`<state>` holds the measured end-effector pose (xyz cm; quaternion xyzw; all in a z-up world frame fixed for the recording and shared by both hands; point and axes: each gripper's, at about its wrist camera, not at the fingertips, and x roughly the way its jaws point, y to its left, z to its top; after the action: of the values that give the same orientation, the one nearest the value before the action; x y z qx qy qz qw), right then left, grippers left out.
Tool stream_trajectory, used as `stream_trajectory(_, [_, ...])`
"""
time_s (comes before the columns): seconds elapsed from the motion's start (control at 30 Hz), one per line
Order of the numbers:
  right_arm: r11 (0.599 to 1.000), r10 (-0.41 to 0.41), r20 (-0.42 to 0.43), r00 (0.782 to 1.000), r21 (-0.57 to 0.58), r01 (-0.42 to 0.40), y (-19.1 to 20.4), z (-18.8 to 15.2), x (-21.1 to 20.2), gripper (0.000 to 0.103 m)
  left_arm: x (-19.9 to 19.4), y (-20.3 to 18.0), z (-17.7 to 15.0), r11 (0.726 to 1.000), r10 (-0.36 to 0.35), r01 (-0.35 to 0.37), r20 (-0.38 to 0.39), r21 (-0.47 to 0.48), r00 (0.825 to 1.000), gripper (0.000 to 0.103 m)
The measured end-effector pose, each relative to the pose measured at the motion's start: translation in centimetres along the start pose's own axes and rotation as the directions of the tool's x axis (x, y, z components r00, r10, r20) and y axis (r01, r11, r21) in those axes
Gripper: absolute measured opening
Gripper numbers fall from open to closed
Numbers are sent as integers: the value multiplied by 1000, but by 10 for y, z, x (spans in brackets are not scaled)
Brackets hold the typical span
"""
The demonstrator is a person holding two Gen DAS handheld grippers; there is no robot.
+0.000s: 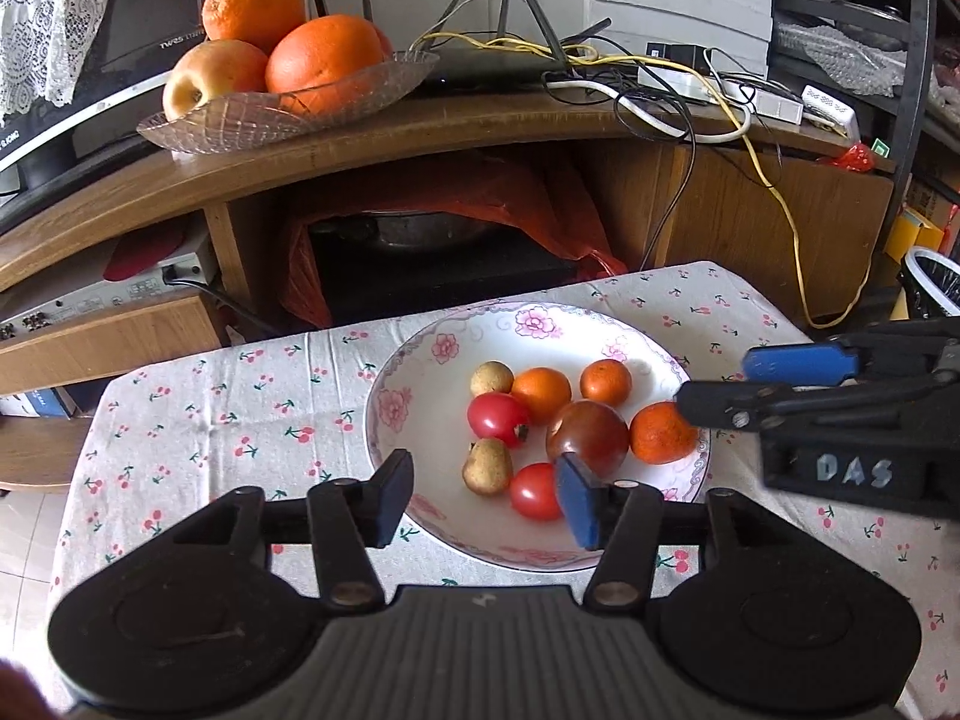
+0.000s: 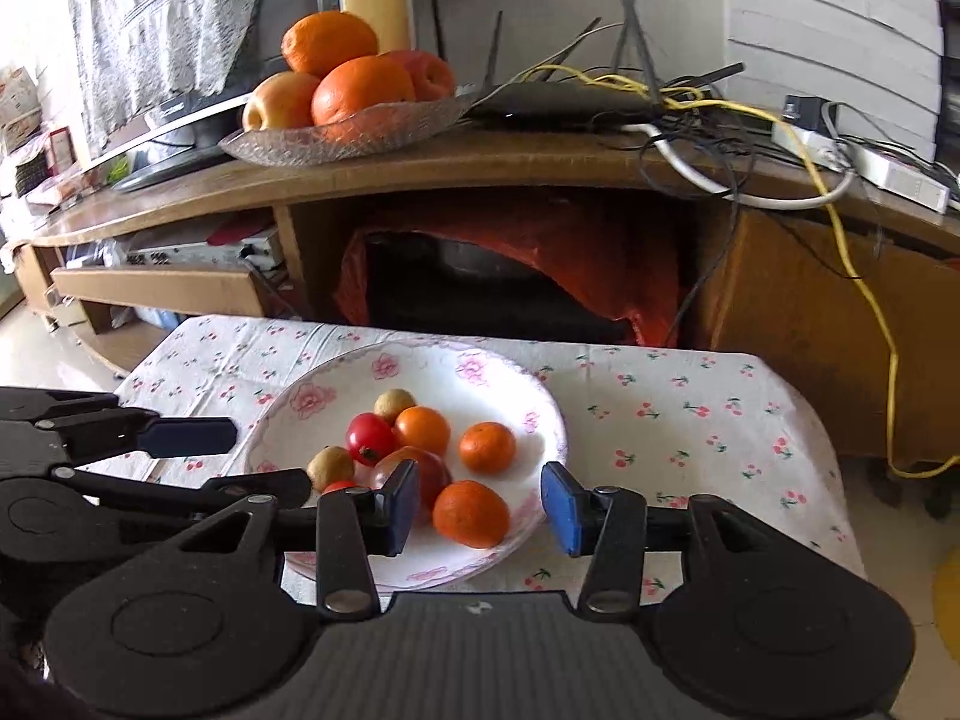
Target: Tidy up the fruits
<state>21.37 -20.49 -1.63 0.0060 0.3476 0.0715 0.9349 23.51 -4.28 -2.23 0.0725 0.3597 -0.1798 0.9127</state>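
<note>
A white floral plate (image 1: 420,360) (image 2: 516,396) on the cherry-print cloth holds small fruits: three mandarins, with the nearest one (image 1: 660,433) (image 2: 471,513) at the plate's right edge, a dark tomato (image 1: 591,435), two red cherry tomatoes (image 1: 497,419) and two brownish small fruits (image 1: 487,467). My left gripper (image 1: 486,498) is open and empty over the plate's near rim. My right gripper (image 2: 477,507) is open, its jaws either side of the nearest mandarin without closing on it; it also shows in the left wrist view (image 1: 714,384).
A glass bowl (image 1: 288,108) (image 2: 342,138) with oranges and apples stands on the wooden TV cabinet (image 1: 480,120) behind the table. Cables and a router lie on the cabinet. A red bag fills the cabinet's opening. A bin stands at far right.
</note>
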Motion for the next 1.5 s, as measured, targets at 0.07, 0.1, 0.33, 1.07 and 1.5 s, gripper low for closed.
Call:
stream_trajectory(0.07, [1000,-11,4,1000,16,10,-5,0,-4,41,-2,0,-1,1000,10,-10,5,0,1000,65])
stream_trajectory(0.1, [1000,-22,5,1000,22,22,-7,0,-5,41,-3,1,-1,1000,13,-13,7,-2,1000,68])
stream_trajectory(0.33, [994,-57,-19,998,88,59,-24,-9,-14,41,-12,-2,-3,1000,19,-19,18,-4,1000,82])
stream_trajectory(1.07, [986,-44,-27,999,162,48,5,-72,-124,46,-114,-49,-47,972,227,-232,88,49,970,103])
stream_trajectory(1.5, [985,-7,-6,1000,173,8,30,-110,-179,48,-156,-78,-89,962,259,-258,9,91,966,103])
